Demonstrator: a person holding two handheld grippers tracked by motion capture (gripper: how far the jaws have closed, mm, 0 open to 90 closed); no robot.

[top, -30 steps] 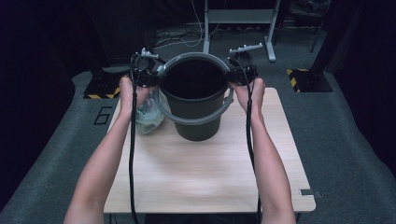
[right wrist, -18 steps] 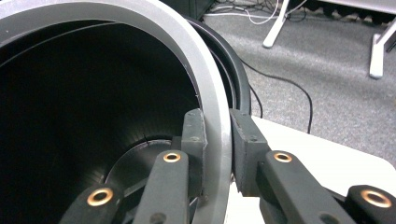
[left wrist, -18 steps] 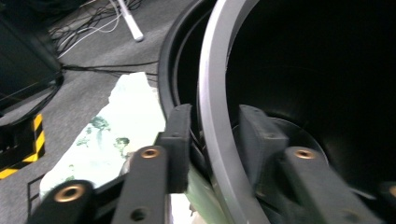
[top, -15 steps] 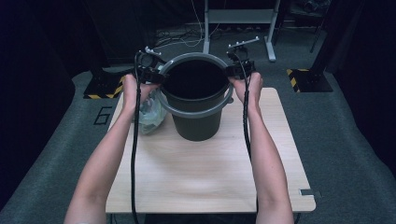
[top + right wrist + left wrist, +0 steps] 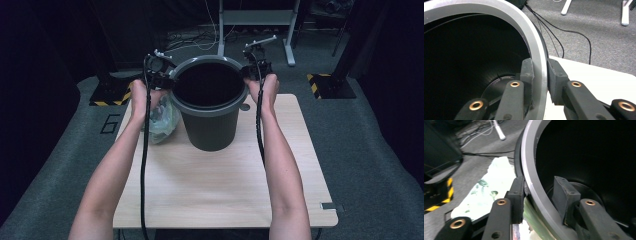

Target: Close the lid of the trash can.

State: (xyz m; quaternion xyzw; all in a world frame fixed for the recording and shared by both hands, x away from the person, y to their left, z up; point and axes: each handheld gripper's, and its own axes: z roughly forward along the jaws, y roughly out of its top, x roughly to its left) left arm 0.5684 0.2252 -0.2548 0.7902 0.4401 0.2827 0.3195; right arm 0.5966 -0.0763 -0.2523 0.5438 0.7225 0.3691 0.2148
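Bin [image 5: 209, 120] near table [image 5: 225, 195] far edge; left gripper [image 5: 537, 195] and right gripper [image 5: 539, 75] each pinch rim. Keep both grips level, lift evenly.

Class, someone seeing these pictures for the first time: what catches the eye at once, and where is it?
A big dark bucket at the table's far middle, its grey rim pinched by the left gripper and the right gripper on opposite sides. A crumpled plastic bag lies beside the bucket on the left.
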